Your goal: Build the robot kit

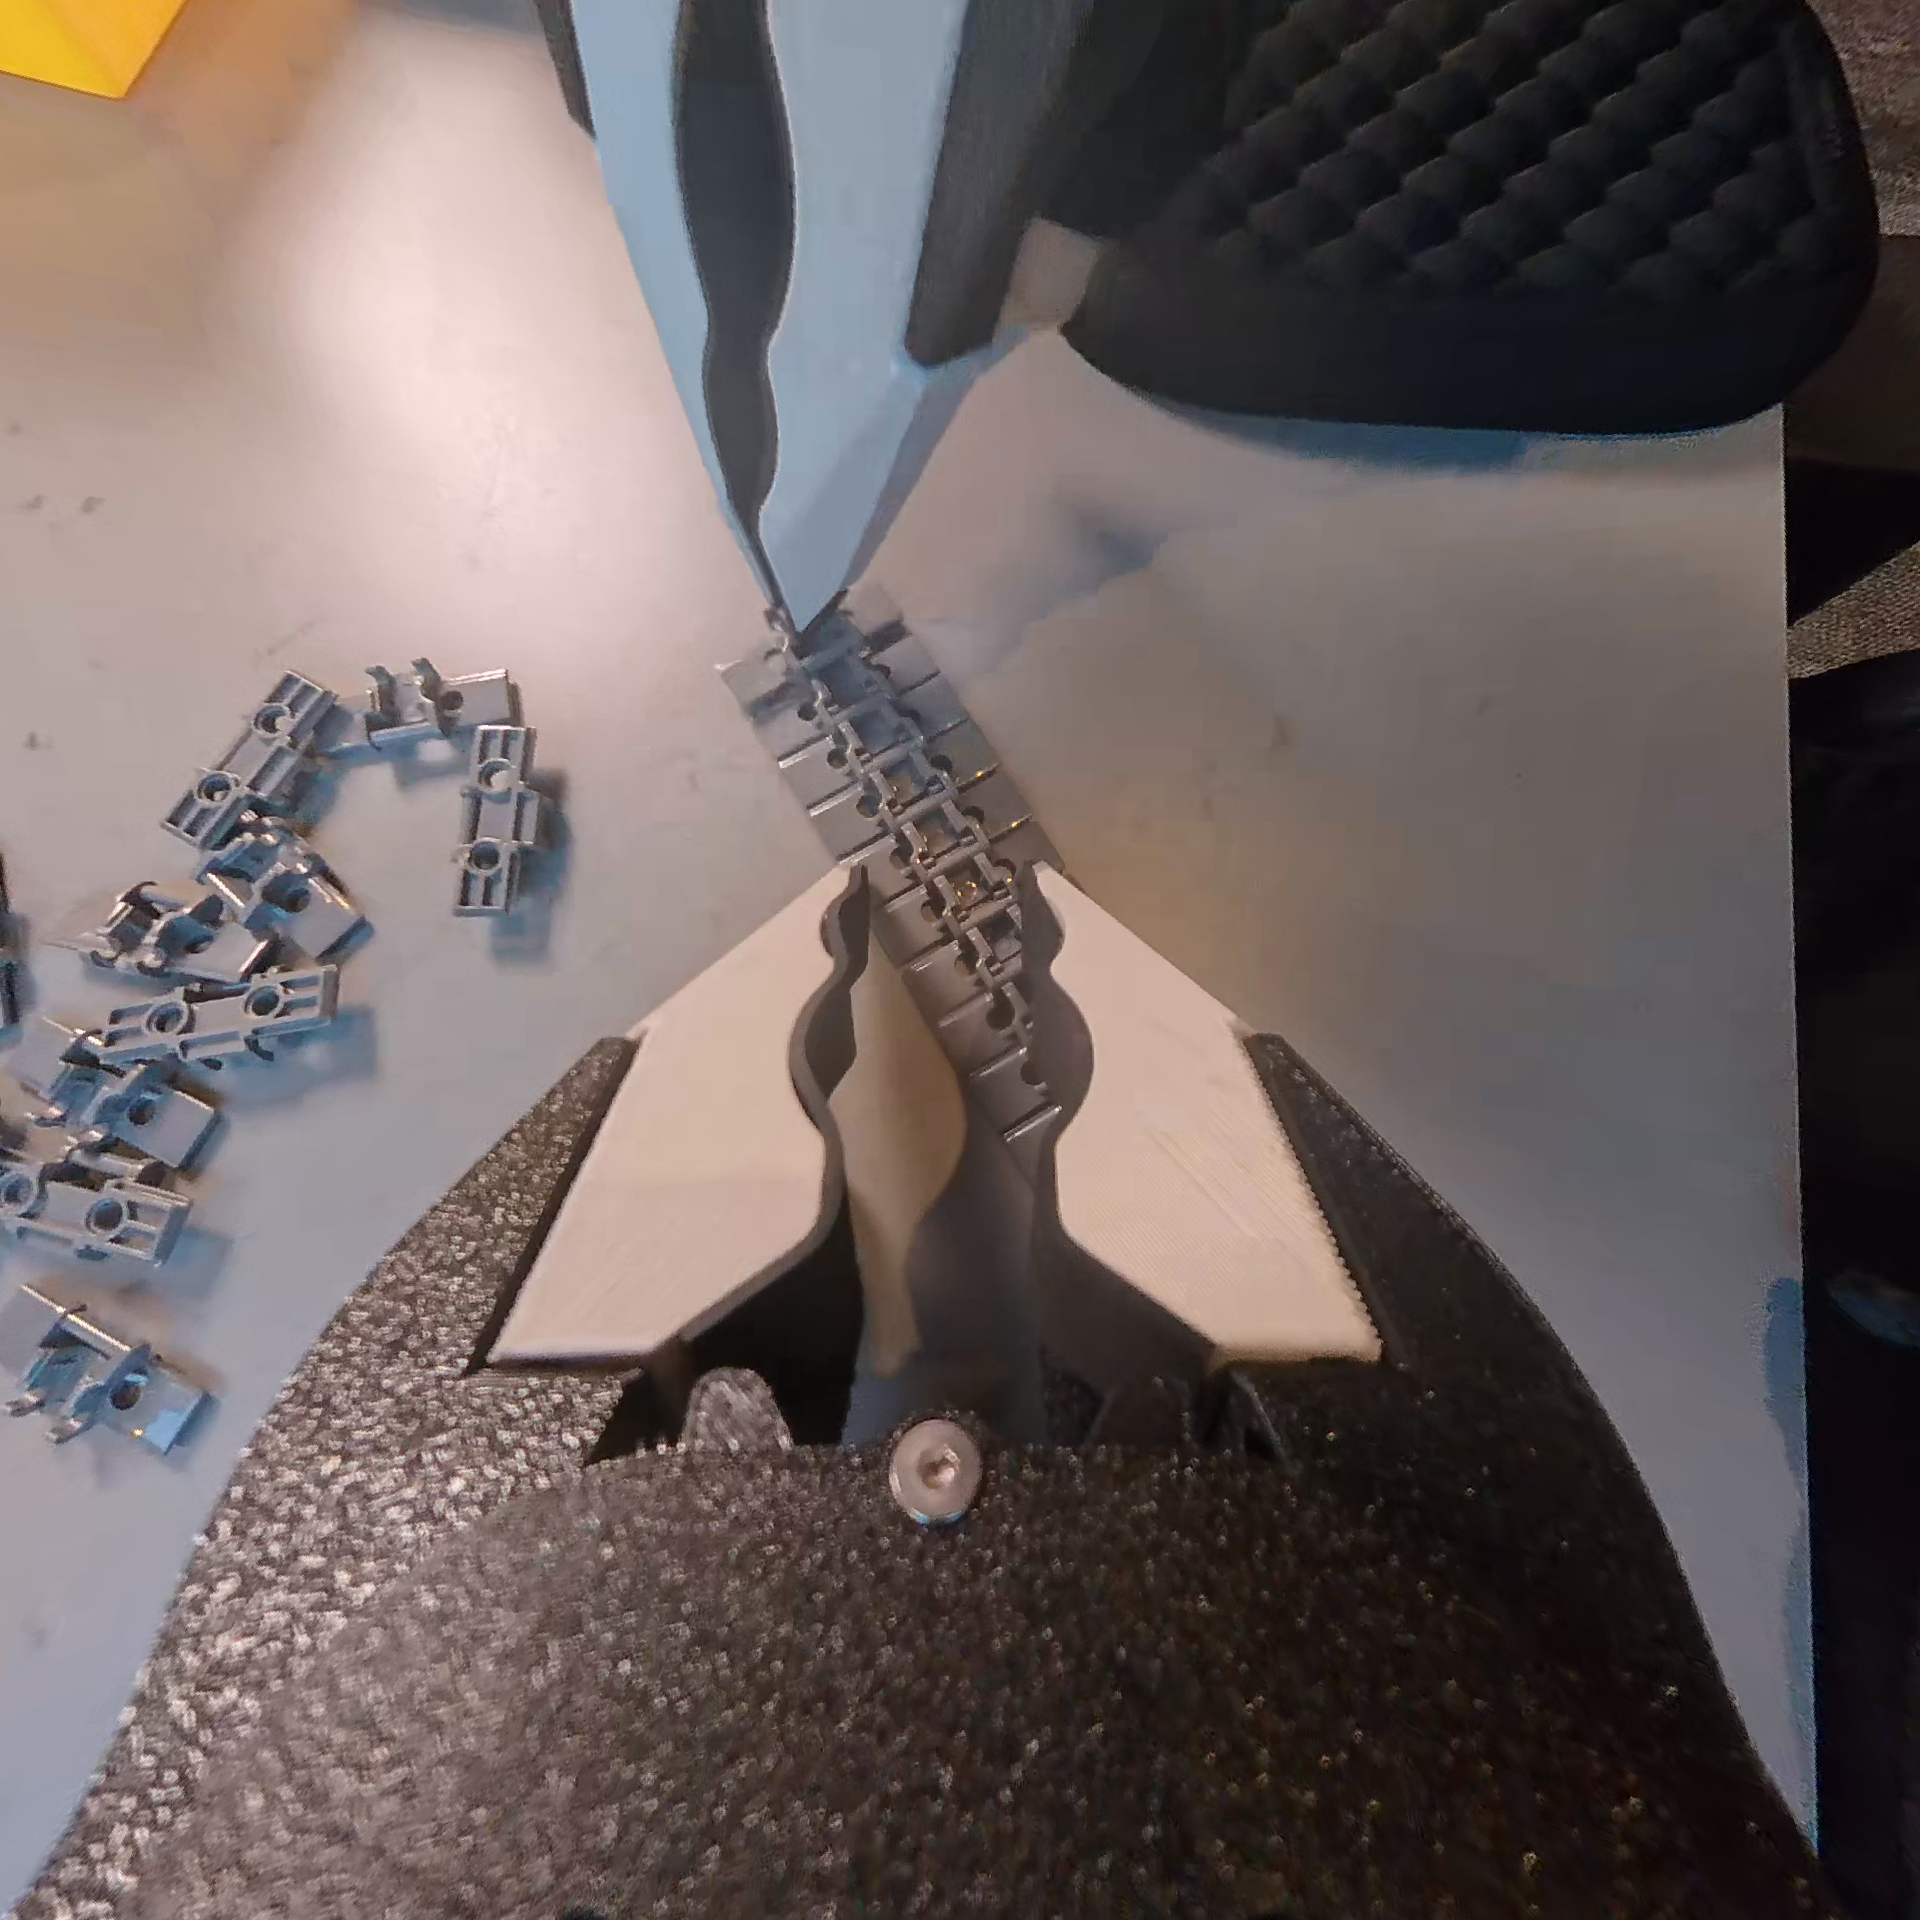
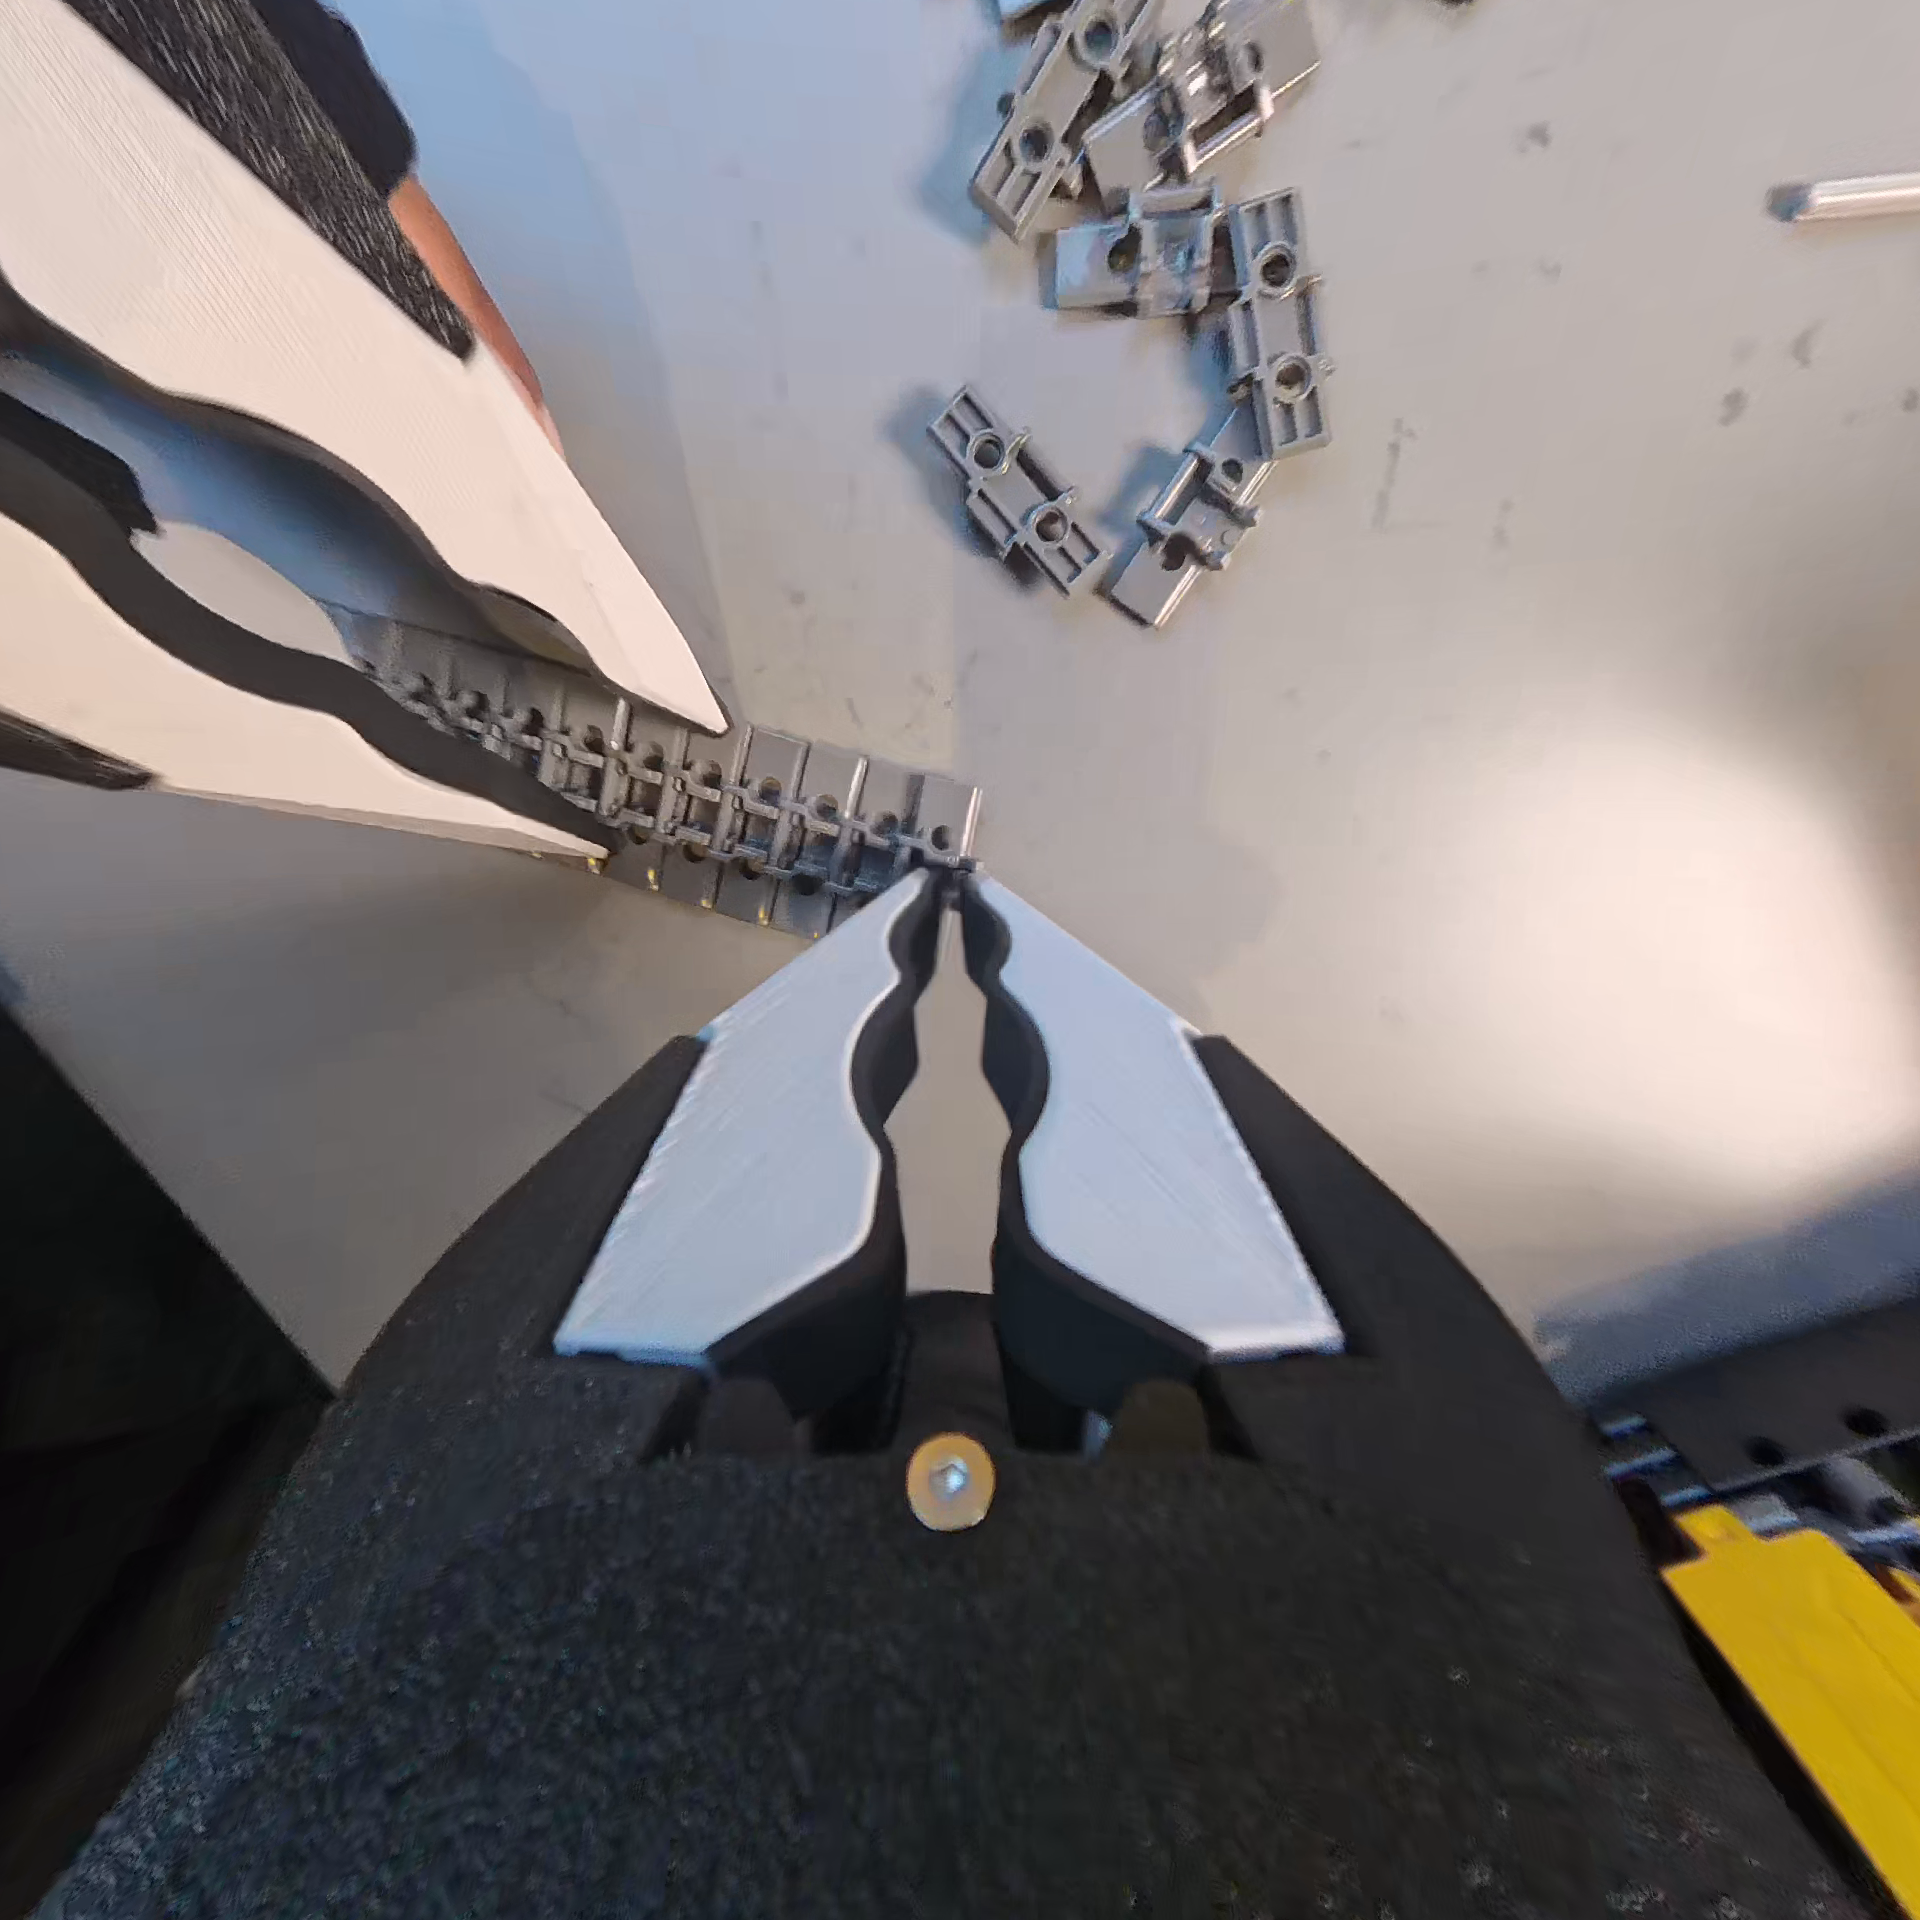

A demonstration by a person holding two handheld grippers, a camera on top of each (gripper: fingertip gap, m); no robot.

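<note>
Two claws (image 1: 951, 883) (image 2: 951, 873) pinch a ridged grey plastic chain (image 1: 894, 769).

The desk (image 1: 1351, 831) is a flat, pale grey-white surface with scattered small dark scuffs and specks. Its right edge, in the left wrist view, runs straight from top to bottom.

A loose group of grey plastic track links (image 1: 197, 997) lies directly on the desk, left of centre in the left wrist view. Some links overlap and touch; others lie singly, just beside the group. The same links (image 2: 1174, 270) appear at the top of the right wrist view.

A slim metallic rod (image 2: 1849, 195) lies on the desk, apart from the links.

A yellow object (image 1: 73, 42) occupies the far corner; its kind cannot be determined.
</note>
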